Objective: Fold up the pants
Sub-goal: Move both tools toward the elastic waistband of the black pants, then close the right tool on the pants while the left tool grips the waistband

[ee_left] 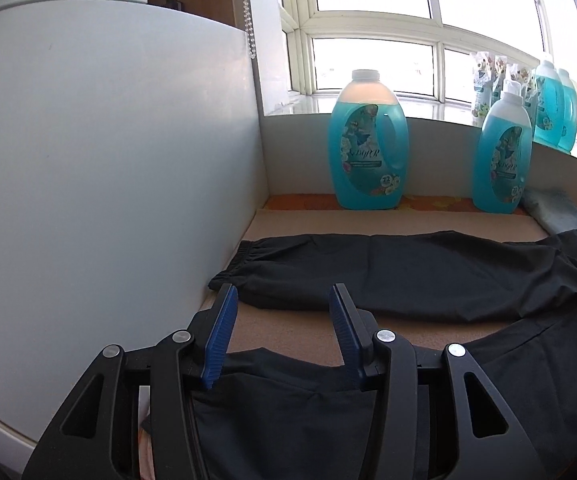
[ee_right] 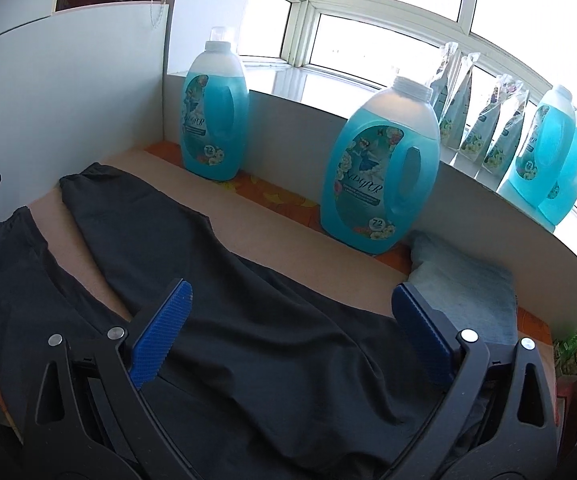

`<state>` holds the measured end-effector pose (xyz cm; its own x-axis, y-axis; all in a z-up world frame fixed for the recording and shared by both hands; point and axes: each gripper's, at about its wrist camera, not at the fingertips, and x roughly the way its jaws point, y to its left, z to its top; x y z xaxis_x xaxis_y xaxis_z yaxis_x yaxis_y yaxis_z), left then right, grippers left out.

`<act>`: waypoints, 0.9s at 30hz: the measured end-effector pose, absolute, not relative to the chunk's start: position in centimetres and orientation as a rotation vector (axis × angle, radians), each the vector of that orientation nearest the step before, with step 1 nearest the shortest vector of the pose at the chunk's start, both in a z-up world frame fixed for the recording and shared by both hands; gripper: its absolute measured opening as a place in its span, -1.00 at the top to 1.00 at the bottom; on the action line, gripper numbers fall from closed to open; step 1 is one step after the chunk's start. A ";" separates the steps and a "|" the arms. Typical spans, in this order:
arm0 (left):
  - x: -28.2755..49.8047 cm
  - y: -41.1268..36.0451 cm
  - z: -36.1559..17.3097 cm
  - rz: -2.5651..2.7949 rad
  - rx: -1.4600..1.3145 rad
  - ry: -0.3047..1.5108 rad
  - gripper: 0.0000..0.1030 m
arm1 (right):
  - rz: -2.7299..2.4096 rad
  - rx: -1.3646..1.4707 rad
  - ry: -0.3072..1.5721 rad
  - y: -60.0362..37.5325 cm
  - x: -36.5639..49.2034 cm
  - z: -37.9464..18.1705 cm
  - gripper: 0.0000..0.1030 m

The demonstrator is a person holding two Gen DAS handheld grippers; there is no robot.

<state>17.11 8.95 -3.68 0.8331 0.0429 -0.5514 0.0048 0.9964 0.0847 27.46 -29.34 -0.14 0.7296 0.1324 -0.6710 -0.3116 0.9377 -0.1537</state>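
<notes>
Left wrist view shows the left hand-held gripper (ee_left: 282, 300) with its blue-padded fingers spread apart, hovering over the cuff end of the near leg of the black pants (ee_left: 408, 272), pinching nothing. Ahead of those fingers the other leg lies flat across the tan bench (ee_left: 388, 224), its gathered elastic cuff off to the left near a white side panel (ee_left: 108, 180). Beyond the pants stands a blue detergent jug (ee_left: 368, 148) whose label carries a stylised brand word I cannot read surely and a clear "72" near its foot; a second detergent jug (ee_left: 502, 152) stands ahead and to the right. Right wrist view has the right hand-held gripper (ee_right: 292, 312) with its fingers spread wide, over the upper part of the pants (ee_right: 256, 344), which run from beneath it away to the left, the two legs parting with bare bench between them. Just ahead of its right finger lies a folded light-blue cloth (ee_right: 468, 292). Straight ahead is the large jug (ee_right: 384, 168), again marked "72"; further left the other jug (ee_right: 216, 116), also "72". On the window sill (ee_right: 288, 84) to the right stand floral refill pouches (ee_right: 484, 120) and two more blue jugs (ee_right: 548, 148).
</notes>
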 end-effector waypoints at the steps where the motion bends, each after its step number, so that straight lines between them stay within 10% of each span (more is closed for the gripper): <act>1: 18.1 8.6 -3.7 0.014 0.079 0.598 0.10 | 0.263 -0.269 0.732 -29.2 28.5 -0.7 -0.98; 7: 23.6 8.0 -4.3 -0.001 -0.004 0.677 0.09 | 0.325 -0.296 0.838 -28.1 34.5 -5.3 -0.98; 12: 28.5 8.5 -5.5 0.003 -0.118 0.767 -0.32 | 0.387 -0.300 0.892 -26.9 37.3 -8.5 -0.98; 27: 40.6 10.5 -12.4 0.083 -0.383 1.054 -0.34 | 0.508 -0.260 0.982 -23.7 41.5 -13.7 -0.98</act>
